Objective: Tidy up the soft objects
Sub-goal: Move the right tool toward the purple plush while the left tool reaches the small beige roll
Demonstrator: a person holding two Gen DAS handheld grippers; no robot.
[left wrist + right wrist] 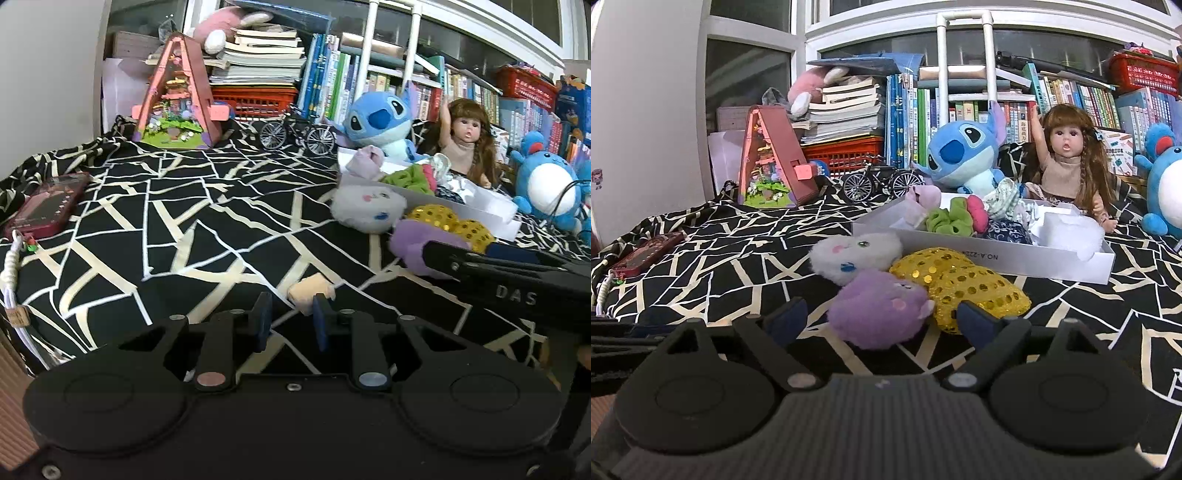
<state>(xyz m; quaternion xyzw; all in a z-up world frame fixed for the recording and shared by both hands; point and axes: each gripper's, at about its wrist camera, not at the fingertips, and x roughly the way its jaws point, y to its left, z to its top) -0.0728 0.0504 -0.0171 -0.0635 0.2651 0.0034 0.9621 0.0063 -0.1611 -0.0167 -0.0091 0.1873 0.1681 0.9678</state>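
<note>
Right tongs, jaws apart, bracket the fuzzy purple plush toy at lower centre, its long axis running crosswise between the pads, untouched; left tongs stand nearly together and empty beside a small beige foam block; beyond sit the yellow sequinned cushion, white plush and white cardboard box.

We see a phone lying at the left edge of the patterned cloth. At the back stand a toy house, a model bicycle and a doll, before stacked books.
</note>
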